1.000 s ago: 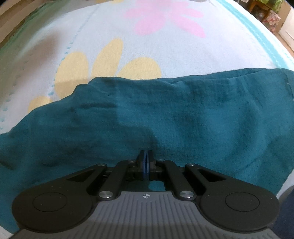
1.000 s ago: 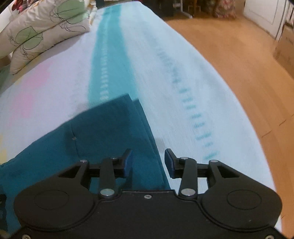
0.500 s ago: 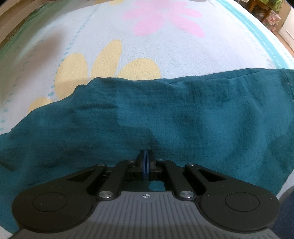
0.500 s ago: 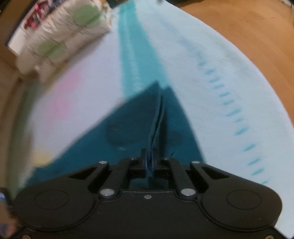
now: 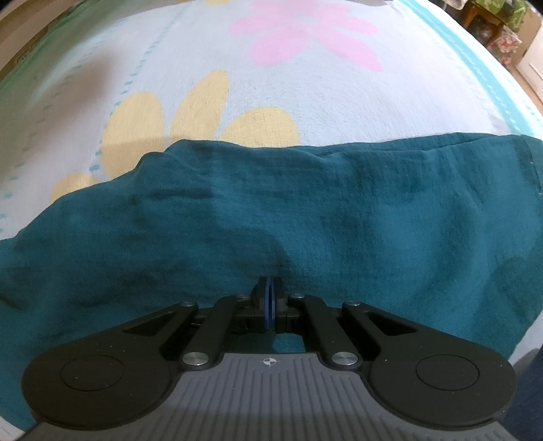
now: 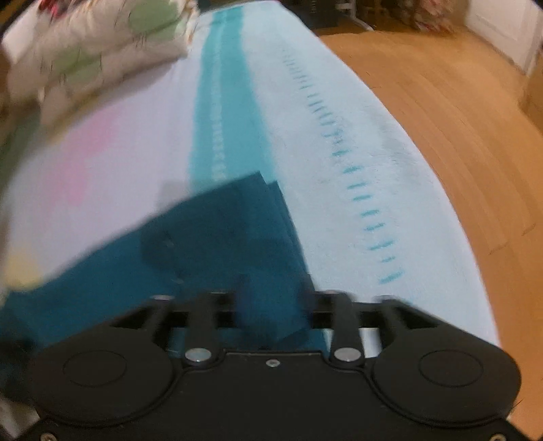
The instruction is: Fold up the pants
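Note:
Dark teal pants (image 5: 305, 210) lie spread across a flowered bedspread (image 5: 305, 78). My left gripper (image 5: 269, 298) is shut, blue pads together, its tips nipping the cloth near the pants' near edge, and creases run up from that spot. In the right wrist view the pants' end (image 6: 220, 237) lies flat with a layered hem near the bed's edge. My right gripper (image 6: 271, 302) hovers just above that end, blurred, its jaws opening. The cloth lies loose below the gap and the pads do not press on it.
The bedspread (image 6: 339, 118) has a teal stripe and a dashed line along its right side. Beyond the bed's edge is wooden floor (image 6: 458, 118). Patterned pillows (image 6: 95, 57) are stacked at the far left. Furniture (image 5: 492, 23) stands past the bed's far corner.
The right gripper closed on the pants' hem and pinched up a ridge, then opened again and let it drop flat. The left gripper and its cloth stayed put.

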The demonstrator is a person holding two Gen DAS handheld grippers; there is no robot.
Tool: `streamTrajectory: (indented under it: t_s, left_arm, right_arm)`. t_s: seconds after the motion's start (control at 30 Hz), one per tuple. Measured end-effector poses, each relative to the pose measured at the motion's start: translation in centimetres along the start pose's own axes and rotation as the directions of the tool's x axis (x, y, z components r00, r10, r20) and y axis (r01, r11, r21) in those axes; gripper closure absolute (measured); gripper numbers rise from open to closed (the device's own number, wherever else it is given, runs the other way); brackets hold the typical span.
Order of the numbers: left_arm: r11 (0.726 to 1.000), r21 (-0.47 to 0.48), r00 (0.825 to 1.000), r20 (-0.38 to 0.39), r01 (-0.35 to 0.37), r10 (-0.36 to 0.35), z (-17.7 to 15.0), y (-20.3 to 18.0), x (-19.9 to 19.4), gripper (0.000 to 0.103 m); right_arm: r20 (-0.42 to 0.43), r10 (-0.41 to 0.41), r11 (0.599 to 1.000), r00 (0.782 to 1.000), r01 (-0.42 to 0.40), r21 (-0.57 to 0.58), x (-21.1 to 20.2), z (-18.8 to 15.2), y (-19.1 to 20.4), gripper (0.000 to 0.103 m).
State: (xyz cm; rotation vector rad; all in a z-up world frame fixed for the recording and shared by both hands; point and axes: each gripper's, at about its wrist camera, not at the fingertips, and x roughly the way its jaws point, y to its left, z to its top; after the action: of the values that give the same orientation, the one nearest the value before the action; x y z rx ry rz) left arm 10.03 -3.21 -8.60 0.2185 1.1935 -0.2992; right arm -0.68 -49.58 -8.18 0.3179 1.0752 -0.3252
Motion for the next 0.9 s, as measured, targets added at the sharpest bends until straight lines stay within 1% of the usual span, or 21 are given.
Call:
streamTrajectory:
  t_s: [0.03,0.07,0.1,0.2,0.27,0.3,0.33,0.37,0.4,0.43,0.53,0.6,0.63,0.67,0.7,0.73,0.77,0.8,0.83,0.87,0.9]
  left_arm:
    - [1.0,0.003,1.0,0.001,-0.001,0.001,0.0,0.0,0.0,0.1]
    - [1.0,0.005,1.0,0.002,-0.002,0.002,0.0,0.0,0.0,0.1]
    - [1.0,0.007,1.0,0.003,-0.004,0.004,0.0,0.0,0.0,0.1]
    - [1.0,0.013,1.0,0.004,-0.013,0.013,0.0,-0.4,0.0,0.1]
    - [0.999,0.024,1.0,0.006,-0.021,0.021,-0.1,-0.7,-0.1,0.1]
    - [0.999,0.03,1.0,0.008,-0.025,0.025,-0.1,-0.8,-0.1,0.1]
    - [0.999,0.036,1.0,0.01,-0.029,0.029,-0.1,-1.0,-0.1,0.1]
    - [0.999,0.04,0.999,0.011,-0.032,0.032,-0.2,-1.1,-0.1,0.1]
    - [0.998,0.045,0.999,0.012,-0.035,0.035,-0.2,-1.2,-0.1,0.1]
    - [0.998,0.047,0.999,0.012,-0.038,0.037,-0.2,-1.4,-0.1,0.1]
    - [0.998,0.051,0.999,0.014,-0.039,0.039,-0.2,-1.8,-0.2,0.1]
    - [0.998,0.047,0.999,0.013,-0.036,0.035,-0.3,-1.7,-0.2,0.1]
    - [0.998,0.045,0.999,0.012,-0.035,0.034,-0.3,-1.7,-0.2,0.1]
    - [0.999,0.043,0.999,0.011,-0.033,0.032,-0.3,-1.8,-0.2,0.1]
    - [0.999,0.04,0.999,0.011,-0.031,0.03,-0.3,-1.6,-0.3,0.1]
    - [0.999,0.038,1.0,0.01,-0.029,0.029,-0.3,-1.6,-0.4,0.1]
    - [0.999,0.038,1.0,0.009,-0.027,0.027,-0.2,-1.5,-0.3,0.1]
    - [0.999,0.036,1.0,0.008,-0.026,0.026,-0.2,-1.5,-0.3,0.1]
    - [0.999,0.034,1.0,0.008,-0.025,0.025,-0.2,-1.4,-0.3,0.1]
    - [0.999,0.032,1.0,0.006,-0.024,0.024,-0.2,-1.4,-0.3,0.1]
    - [0.999,0.031,1.0,0.005,-0.022,0.022,-0.1,-1.2,-0.3,0.1]
  right_arm:
    - [-0.009,-0.022,1.0,1.0,0.022,-0.021,0.5,-0.3,0.1,0.043]
    - [-0.024,-0.023,0.999,0.999,0.022,-0.03,1.1,-0.5,-0.2,0.043]
    - [-0.037,0.0,1.0,0.999,0.0,-0.021,1.6,-0.8,-0.5,0.043]
    - [-0.082,0.128,0.991,0.988,-0.124,0.055,2.9,-1.8,-1.8,0.043]
    - [-0.077,0.172,0.983,0.982,-0.167,0.07,3.0,-2.4,-2.0,0.043]
    - [-0.065,0.182,0.981,0.981,-0.177,0.075,2.8,-2.5,-2.0,0.043]
    - [-0.052,0.196,0.978,0.979,-0.191,0.086,2.5,-2.6,-2.0,0.046]
    - [-0.054,0.228,0.969,0.972,-0.221,0.11,2.2,-2.5,-2.1,0.069]
    - [-0.074,0.27,0.955,0.96,-0.257,0.149,1.9,-2.3,-2.2,0.087]
    - [-0.078,0.297,0.941,0.952,-0.278,0.192,1.7,-2.0,-2.3,0.087]
    - [-0.046,0.389,0.884,0.92,-0.359,0.299,0.3,-1.0,-2.7,0.087]
    - [-0.016,0.454,0.825,0.891,-0.413,0.386,-0.9,-0.5,-3.2,0.087]
    - [-0.005,0.476,0.799,0.88,-0.429,0.422,-1.2,-0.4,-3.5,0.087]
    - [0.002,0.487,0.774,0.873,-0.433,0.462,-1.7,-0.5,-3.9,0.087]
    - [0.005,0.487,0.761,0.874,-0.427,0.488,-1.6,-0.4,-4.0,0.087]
    - [0.002,0.472,0.76,0.881,-0.408,0.505,-1.8,-0.4,-4.2,0.087]
    - [-0.009,0.437,0.777,0.899,-0.372,0.508,-2.0,-0.4,-4.6,0.087]
    - [-0.034,0.364,0.818,0.931,-0.302,0.489,-2.2,-0.5,-4.7,0.085]
    - [-0.058,0.293,0.853,0.954,-0.233,0.467,-2.2,-0.5,-4.8,0.079]
    - [-0.085,0.216,0.88,0.973,-0.156,0.449,-2.1,-0.5,-4.9,0.072]
    - [-0.105,0.154,0.896,0.983,-0.093,0.434,-2.1,-0.5,-5.0,0.069]
